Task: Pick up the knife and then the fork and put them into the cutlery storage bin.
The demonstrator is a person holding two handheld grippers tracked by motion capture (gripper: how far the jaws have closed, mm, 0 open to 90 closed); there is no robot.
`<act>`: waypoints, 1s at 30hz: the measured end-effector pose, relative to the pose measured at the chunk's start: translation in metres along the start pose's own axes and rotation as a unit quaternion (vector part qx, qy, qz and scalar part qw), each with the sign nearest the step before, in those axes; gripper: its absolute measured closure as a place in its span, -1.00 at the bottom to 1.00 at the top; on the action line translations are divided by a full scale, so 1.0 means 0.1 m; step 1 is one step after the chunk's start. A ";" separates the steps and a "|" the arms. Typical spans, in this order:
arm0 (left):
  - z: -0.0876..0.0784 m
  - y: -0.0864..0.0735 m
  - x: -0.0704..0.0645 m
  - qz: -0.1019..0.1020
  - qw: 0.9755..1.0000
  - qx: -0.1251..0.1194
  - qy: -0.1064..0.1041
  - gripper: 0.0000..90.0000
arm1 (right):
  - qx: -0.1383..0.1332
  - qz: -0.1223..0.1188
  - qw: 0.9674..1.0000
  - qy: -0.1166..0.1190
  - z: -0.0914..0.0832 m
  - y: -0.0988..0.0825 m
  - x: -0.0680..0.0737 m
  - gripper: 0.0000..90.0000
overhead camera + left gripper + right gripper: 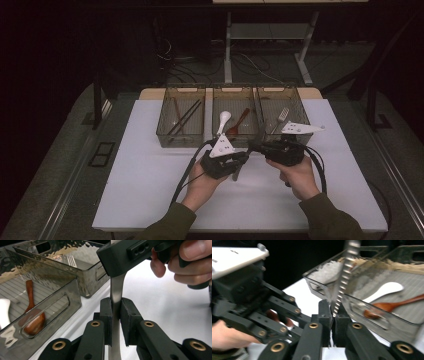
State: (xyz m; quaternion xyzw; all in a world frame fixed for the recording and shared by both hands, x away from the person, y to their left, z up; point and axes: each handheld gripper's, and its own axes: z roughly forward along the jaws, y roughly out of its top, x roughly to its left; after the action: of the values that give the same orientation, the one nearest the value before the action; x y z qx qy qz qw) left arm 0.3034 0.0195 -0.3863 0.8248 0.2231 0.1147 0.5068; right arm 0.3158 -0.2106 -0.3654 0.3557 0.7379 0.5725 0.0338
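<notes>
Knife (248, 152), metal, serrated blade, held clear of the desk (150, 200) above its middle, between both tools. Left gripper (243, 158): jaws clenched on the flat handle end, as the left gripper view shows with the steel strip (115, 302) pinched between the pads. Right gripper (256, 146): jaws closed on the toothed blade (342, 282), which rises between the pads in the right gripper view; whether the grip is firm cannot be told through the blur. Progress, as judged: sorting of cutlery into trays looks well advanced, with the knife at a hand-to-hand transfer; left to do would be releasing one grip and placing the knife in a tray. Trays, three, smoked clear plastic, in a row along the desk's far edge. Left tray (165, 131): dark chopsticks (185, 117). Middle tray (215, 97): white spoon (223, 121) and wooden spoon (239, 123). Right tray (300, 107): fork (282, 117). Obstructions, as judged: the near walls of the middle and right trays stand just beyond the jaws, so the long blade must clear a rim before going down; the two grippers crowd each other closely; trailing cables (190, 167) hang toward the desk's near edge.
</notes>
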 end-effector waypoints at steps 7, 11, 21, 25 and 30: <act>0.01 -0.02 0.03 -0.011 1.000 -0.004 -0.011 0.77 | 0.006 -0.009 1.000 0.003 0.02 0.02 0.03 0.97; 0.03 -0.03 0.05 -0.024 0.999 -0.009 -0.020 0.74 | 0.011 -0.011 1.000 -0.002 0.01 0.02 0.02 0.97; -0.11 -0.08 0.15 -0.031 0.999 -0.021 -0.026 0.37 | 0.011 -0.016 0.999 -0.027 -0.12 0.05 -0.07 0.97; -0.21 -0.17 0.21 -0.024 0.999 -0.015 -0.027 0.21 | 0.013 -0.018 0.999 -0.041 -0.21 0.07 -0.12 0.97; -0.34 -0.27 0.26 -0.013 0.999 0.000 -0.033 0.03 | 0.011 -0.016 0.998 -0.057 -0.34 0.13 -0.22 0.97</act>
State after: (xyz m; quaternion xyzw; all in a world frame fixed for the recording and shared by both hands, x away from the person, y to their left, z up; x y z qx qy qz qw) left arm 0.3056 0.0690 -0.3960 0.8248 0.2175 0.0811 0.5156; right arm 0.3230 -0.2495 -0.3502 0.3763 0.7468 0.5423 0.0812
